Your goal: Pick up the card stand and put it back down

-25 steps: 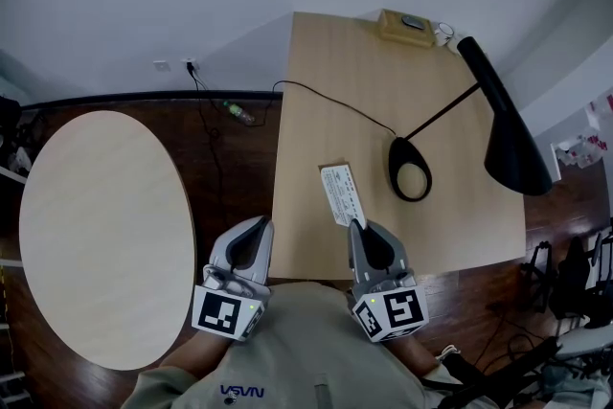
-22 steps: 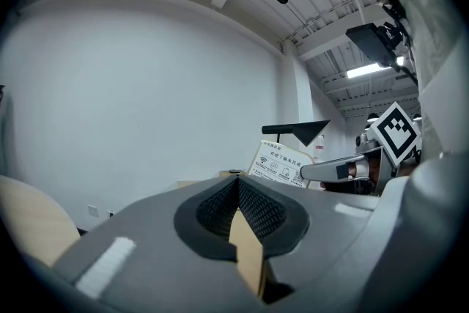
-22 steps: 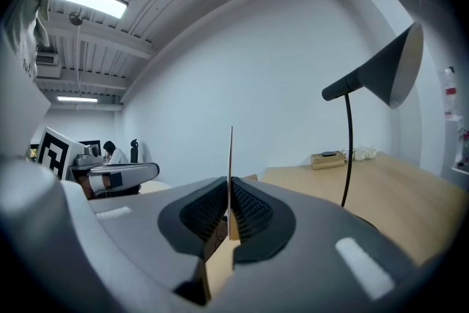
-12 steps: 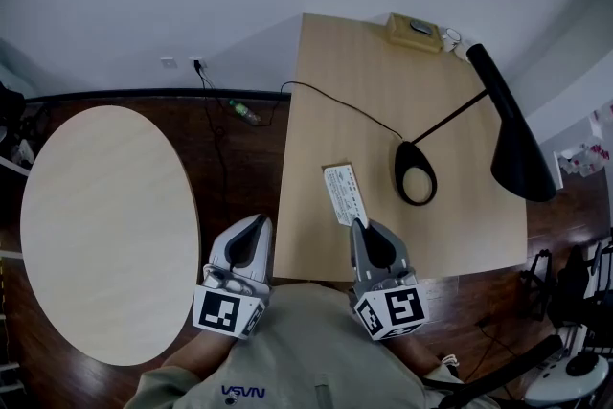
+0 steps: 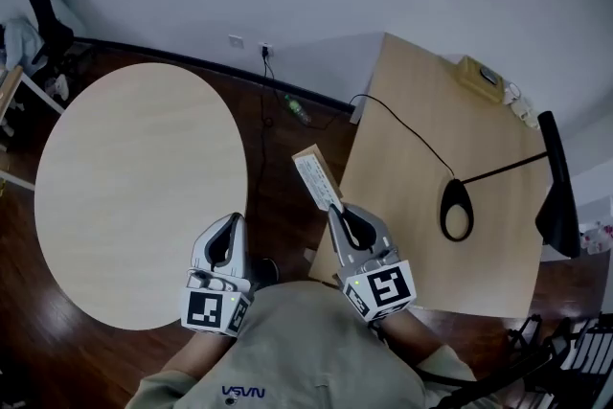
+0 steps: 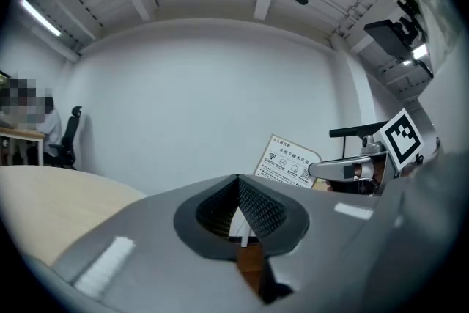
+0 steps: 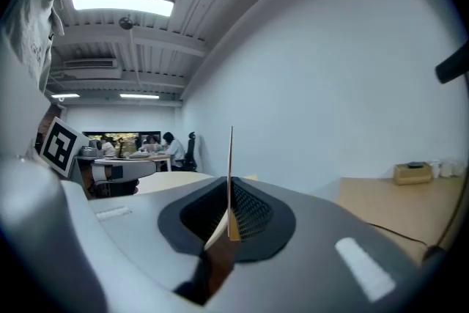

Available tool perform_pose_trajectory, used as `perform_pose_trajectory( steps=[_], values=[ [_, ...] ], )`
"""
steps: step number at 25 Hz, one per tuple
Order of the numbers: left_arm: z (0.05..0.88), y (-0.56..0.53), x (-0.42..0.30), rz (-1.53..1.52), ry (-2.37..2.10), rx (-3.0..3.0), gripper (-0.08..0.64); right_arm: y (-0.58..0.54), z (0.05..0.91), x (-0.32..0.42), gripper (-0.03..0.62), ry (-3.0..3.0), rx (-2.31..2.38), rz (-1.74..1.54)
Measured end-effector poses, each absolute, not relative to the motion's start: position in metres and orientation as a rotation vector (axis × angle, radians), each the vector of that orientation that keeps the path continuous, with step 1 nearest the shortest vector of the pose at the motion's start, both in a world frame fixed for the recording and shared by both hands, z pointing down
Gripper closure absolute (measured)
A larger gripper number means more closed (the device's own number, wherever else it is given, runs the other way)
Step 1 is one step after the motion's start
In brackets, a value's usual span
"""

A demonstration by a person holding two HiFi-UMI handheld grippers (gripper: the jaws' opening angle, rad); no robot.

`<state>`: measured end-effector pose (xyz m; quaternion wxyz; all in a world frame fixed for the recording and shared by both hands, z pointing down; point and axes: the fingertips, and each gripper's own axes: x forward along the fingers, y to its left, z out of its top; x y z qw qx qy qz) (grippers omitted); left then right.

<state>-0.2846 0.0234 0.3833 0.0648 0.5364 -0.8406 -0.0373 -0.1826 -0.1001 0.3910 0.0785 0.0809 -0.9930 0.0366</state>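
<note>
The right gripper (image 5: 338, 214) is clamped on the lower edge of the card stand (image 5: 317, 179), held in the air at frame centre over the floor (image 5: 278, 124) between table (image 5: 134, 187) and desk (image 5: 421, 168). The stand looks light, thin, stiff and probably slick, so a low pinch near its base suits it. The left gripper (image 5: 229, 221) has its jaws together, empty.

Your left grey-white tongs (image 5: 228, 223): jaws pressed together, nothing between them, pointing level. Your right grey-white tongs (image 5: 338, 211): jaws clamped on thin white printed card stand (image 5: 317, 180), card upright, tilted slightly downward. Both tongs point forward, side by side, apart.
</note>
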Motion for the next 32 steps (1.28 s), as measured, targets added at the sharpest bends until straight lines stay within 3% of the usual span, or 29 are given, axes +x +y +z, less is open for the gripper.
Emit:
perform_pose_trajectory(
  steps=[7, 12, 21, 32],
  values=[
    [0.394, 0.124, -0.355, -0.109, -2.689, 1.335, 0.557, 0.012, 0.453, -0.313, 0.578, -2.892, -0.251, 0.1],
    [0.401, 0.176, -0.379, -0.083, -2.736, 1.225, 0.557, 0.096, 0.517, -0.367, 0.578, -2.774, -0.506, 0.09],
    [0.414, 0.227, -0.389, -0.021, -2.731, 1.13, 0.557, 0.186, 0.611, -0.401, 0.578, -2.543, -0.718, 0.098],
    [0.416, 0.229, -0.39, -0.034, -2.717, 1.137, 0.557, 0.187, 0.634, -0.413, 0.568, -2.486, -0.697, 0.066]
  ],
)
